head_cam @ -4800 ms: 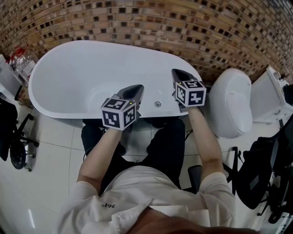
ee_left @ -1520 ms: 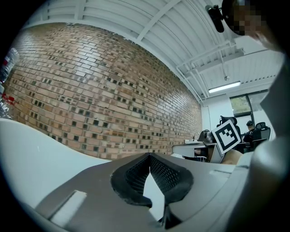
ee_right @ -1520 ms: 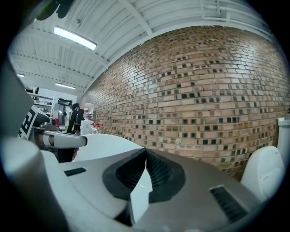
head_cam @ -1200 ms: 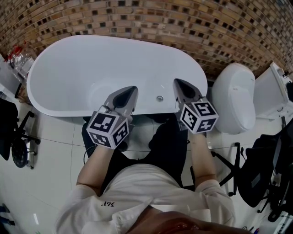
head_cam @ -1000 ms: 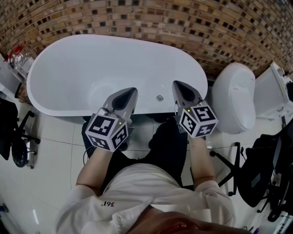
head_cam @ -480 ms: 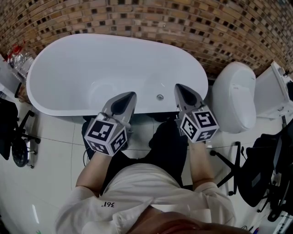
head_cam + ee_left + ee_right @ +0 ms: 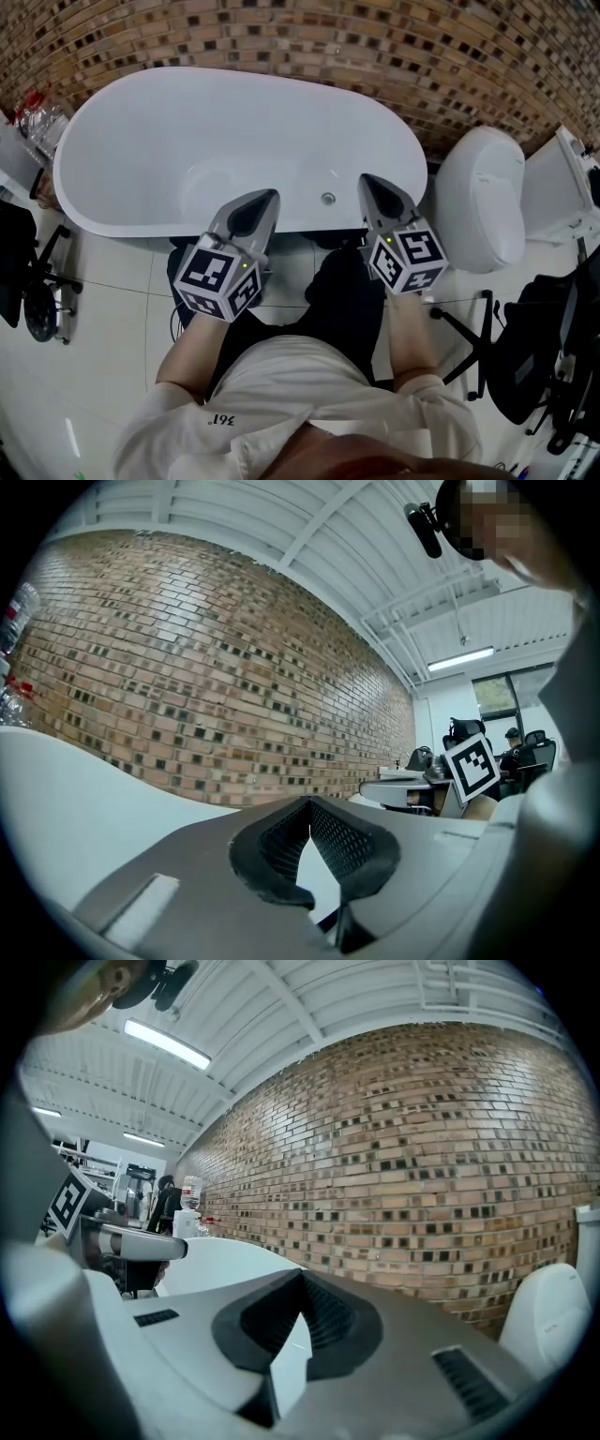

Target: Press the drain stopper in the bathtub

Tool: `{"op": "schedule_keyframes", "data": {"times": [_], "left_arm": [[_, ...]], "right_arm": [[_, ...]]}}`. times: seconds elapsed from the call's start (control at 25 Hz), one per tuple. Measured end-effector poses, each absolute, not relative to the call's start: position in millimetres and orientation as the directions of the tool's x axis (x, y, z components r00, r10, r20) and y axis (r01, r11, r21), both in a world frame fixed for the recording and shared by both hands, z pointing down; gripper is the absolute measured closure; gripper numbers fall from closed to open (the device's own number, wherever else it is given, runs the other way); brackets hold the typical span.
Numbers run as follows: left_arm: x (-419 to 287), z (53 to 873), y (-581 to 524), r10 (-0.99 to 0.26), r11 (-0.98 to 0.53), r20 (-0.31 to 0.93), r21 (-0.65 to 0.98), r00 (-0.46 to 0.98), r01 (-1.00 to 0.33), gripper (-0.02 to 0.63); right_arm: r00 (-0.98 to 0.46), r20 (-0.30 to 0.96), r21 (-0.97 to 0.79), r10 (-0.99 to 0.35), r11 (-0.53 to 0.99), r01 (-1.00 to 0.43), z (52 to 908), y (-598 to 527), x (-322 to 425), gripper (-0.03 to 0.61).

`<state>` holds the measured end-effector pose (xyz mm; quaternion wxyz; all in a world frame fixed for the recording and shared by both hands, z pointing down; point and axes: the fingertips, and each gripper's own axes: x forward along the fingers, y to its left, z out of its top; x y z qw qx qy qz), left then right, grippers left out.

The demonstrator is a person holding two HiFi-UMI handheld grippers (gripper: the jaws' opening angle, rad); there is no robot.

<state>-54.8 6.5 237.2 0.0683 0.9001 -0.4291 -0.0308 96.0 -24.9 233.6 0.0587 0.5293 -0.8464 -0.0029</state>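
The white bathtub [image 7: 141,141] shows only its round drain fitting [image 7: 327,199] by the near rim, between your left gripper [image 7: 265,196] and right gripper [image 7: 367,181], both pinched closed on nothing.

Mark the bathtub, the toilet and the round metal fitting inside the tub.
bathtub [image 7: 187,131], head view, on its bare inner wall.
toilet [image 7: 478,206], head view, on the closed lid.
round metal fitting [image 7: 327,199], head view, on its centre.

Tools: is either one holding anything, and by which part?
Nothing is held. The left tool and the right tool each have their jaws closed tip to tip with nothing between them, near the front rim of the bathtub.
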Motion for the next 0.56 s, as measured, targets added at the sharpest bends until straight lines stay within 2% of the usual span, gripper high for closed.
{"op": "schedule_keyframes", "data": {"times": [0.56], "left_arm": [[-56.2, 240.5, 9.1, -0.778, -0.619, 0.009, 0.161, 0.628, -0.769, 0.607]], "right_arm": [[-0.428, 0.116, 0.067, -0.896, 0.437, -0.897, 238.8, -22.7, 96.0, 0.563]]}}
